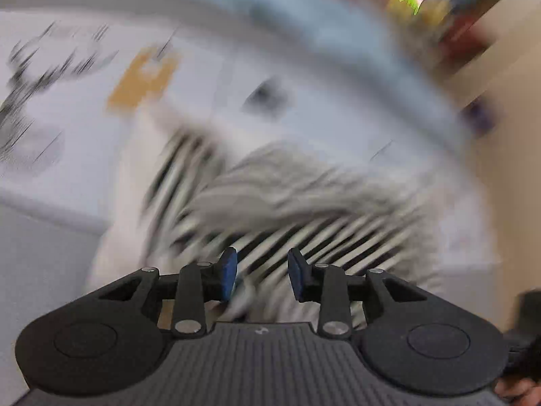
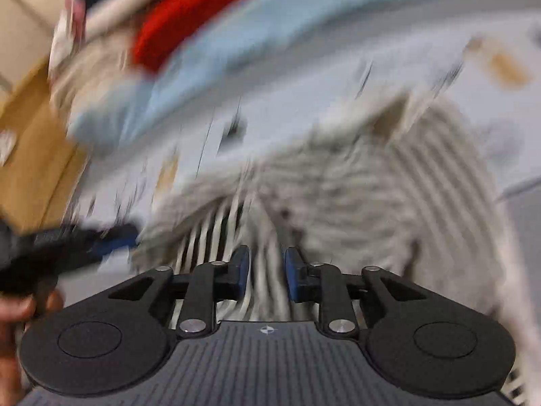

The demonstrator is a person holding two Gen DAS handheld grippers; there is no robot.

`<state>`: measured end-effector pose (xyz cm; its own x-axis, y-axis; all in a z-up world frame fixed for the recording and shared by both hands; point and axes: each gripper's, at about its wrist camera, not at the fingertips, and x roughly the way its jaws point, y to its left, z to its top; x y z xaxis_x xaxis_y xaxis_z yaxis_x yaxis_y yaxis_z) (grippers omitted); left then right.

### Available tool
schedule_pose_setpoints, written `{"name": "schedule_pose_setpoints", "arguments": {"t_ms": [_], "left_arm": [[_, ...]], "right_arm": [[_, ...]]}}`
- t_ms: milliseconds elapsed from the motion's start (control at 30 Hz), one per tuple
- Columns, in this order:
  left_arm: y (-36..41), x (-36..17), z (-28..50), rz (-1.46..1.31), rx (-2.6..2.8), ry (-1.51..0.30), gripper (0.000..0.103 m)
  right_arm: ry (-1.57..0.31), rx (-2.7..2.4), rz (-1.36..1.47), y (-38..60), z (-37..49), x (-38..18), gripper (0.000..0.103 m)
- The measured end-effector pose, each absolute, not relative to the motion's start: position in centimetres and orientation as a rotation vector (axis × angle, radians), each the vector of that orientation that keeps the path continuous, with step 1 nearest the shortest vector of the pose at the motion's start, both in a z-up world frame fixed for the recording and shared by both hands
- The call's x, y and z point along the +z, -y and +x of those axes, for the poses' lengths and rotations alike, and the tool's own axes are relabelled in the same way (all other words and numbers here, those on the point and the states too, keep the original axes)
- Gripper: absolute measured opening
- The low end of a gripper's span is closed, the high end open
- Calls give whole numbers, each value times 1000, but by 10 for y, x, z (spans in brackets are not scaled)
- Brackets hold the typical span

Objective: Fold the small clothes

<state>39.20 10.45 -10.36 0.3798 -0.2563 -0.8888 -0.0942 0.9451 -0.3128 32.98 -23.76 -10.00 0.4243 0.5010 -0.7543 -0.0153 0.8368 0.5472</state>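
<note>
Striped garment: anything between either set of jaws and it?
Nothing visible. The striped garment lies directly ahead of the left gripper and right gripper, both with jaws apart and empty. Heavy blur hides fine detail.

Both the left gripper (image 1: 262, 275) and right gripper (image 2: 267, 275) point steeply down toward 12 o'clock, jaws parted and gripping nothing.

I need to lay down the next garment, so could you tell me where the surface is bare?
Bare pale sheet shows left of the striped garment. Behind it lies a crowded pile: blue cloth, red cloth.
</note>
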Motion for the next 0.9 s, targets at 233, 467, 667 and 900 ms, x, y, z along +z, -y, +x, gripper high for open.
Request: {"name": "schedule_pose_setpoints", "arguments": {"t_ms": [233,467,667,900], "left_arm": [[-112,-94,387,-283,-71,-1174,26],[-98,-117,372,-177,-68,-1286,27],[-103,-72,331,-191,-58,-1098,28],[-104,24,233,-88,-70,-786,44]], "right_arm": [[-1236,295,411,239,327,-121,26],[-1277,241,349,252,316,-124,26],[-1136,193,448,286,296,-81,26],[-772,139,451,352,210,15,27]]}}
